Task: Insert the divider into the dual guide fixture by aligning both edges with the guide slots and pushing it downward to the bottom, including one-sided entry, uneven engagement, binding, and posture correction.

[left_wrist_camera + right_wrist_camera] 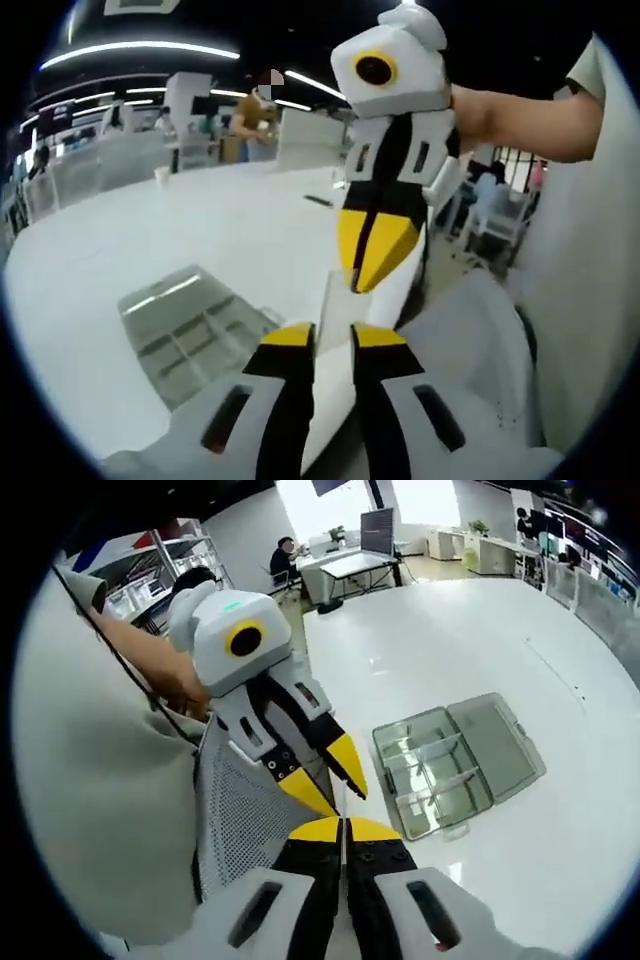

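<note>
While both grippers hang above the white table (480, 630), the divider (334, 300) is up in the air between them, not yet near its slots. It is a thin pale plate, seen almost edge-on. The right gripper (343, 830) has its yellow-tipped fingers pressed together on one edge of it, with only a hairline seam between them. The left gripper (333, 340) meets it tip to tip. Its fingers stand apart with the plate running down through the gap, and I cannot tell whether either pad touches it.

The clear fixture box (497, 742) lies on the table with its lid folded flat. It sits beyond and to the right of the right gripper's fingertips, and beyond and to the left of the left gripper's. Its inner walls and guide slots are faintly visible.

By the look of it the plate is light and fairly stiff, but thin enough to flex or skid under a hard pinch — smooth plastic, I would guess. It would be best held near the top edge, one pair of fingers toward each end. That leaves both side edges free to enter the guides. A hold low down or at one end would likely let it tilt and bind.
</note>
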